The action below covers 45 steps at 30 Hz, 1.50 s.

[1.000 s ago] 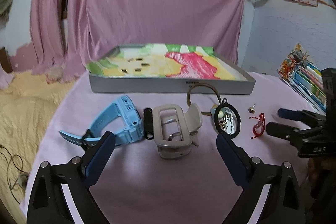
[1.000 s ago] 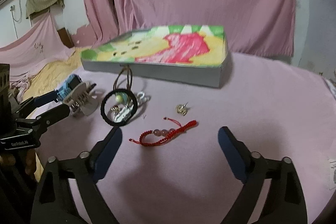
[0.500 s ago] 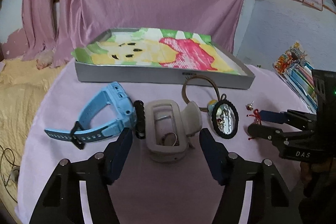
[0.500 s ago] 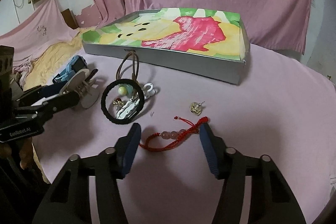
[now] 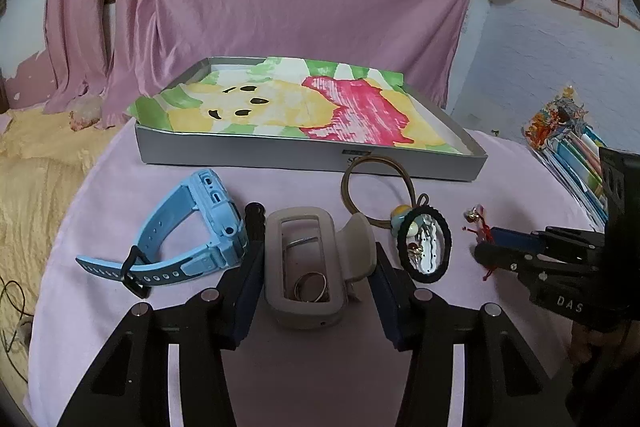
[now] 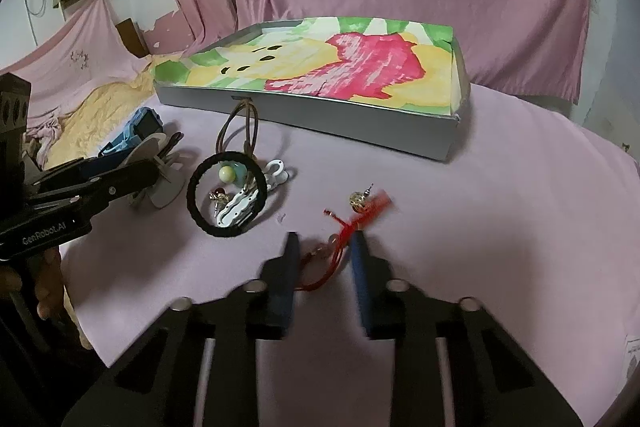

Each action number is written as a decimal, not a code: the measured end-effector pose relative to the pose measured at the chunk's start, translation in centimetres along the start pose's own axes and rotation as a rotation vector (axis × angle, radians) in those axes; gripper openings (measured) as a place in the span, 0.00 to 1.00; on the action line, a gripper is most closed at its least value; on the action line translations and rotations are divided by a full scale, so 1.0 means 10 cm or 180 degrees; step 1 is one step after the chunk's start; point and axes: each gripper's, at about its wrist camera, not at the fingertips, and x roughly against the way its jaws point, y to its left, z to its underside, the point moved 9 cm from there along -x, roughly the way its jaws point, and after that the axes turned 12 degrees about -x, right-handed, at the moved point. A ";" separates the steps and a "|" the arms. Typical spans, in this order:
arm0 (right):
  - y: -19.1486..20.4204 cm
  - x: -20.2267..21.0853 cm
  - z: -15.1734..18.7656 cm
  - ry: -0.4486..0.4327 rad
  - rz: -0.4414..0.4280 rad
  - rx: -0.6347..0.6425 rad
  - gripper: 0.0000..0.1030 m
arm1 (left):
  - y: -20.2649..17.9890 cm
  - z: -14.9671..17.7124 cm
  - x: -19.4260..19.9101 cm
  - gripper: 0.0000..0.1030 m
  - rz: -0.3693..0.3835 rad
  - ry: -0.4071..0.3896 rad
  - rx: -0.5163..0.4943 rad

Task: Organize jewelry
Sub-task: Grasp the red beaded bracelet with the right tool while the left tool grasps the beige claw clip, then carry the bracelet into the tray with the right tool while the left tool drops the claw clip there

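Note:
My left gripper (image 5: 316, 259) is shut on the open beige case (image 5: 304, 311), one finger against each side; rings lie inside the case. A blue watch (image 5: 200, 227) lies to its left. To the right, a black hair loop (image 5: 426, 247) encircles a white clip and small earrings, and a brown hair tie (image 5: 372, 183) lies behind it. My right gripper (image 6: 325, 251) is still open by a narrow gap, and the blurred red bead bracelet (image 6: 340, 239) lies between its fingers. Just beyond sits a gold stud earring (image 6: 358, 199). The grey tray (image 5: 304, 155), lined with a painted sheet, stands at the back.
The round table wears a pink cloth (image 6: 500, 227). Colourful booklets (image 5: 572, 147) lie at its right edge in the left wrist view. Yellow bedding (image 5: 32, 179) lies off the left side. Pink curtains hang behind. A hand (image 6: 48, 267) holds the left gripper.
Both grippers moved forward and narrowed. The left one closed around the beige case. The right one closed in on the red bracelet, which now looks blurred and shifted.

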 end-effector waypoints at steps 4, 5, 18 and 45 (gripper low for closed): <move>0.02 0.01 0.04 0.0002 -0.0065 -0.0010 0.07 | 0.00 0.02 0.03 0.46 0.0022 -0.0019 0.0048; 0.03 0.02 0.05 0.0002 -0.0086 -0.0005 0.04 | -0.01 0.03 0.05 0.46 0.0039 -0.0026 0.0053; 0.08 0.32 -0.06 -0.0325 -0.0302 -0.0040 0.03 | -0.02 -0.20 0.38 0.46 0.0279 -0.0458 0.0157; 0.45 -0.50 -1.17 -0.0361 -0.0613 -0.0186 0.03 | 0.84 -1.01 -0.46 0.46 0.0013 -0.0056 0.0301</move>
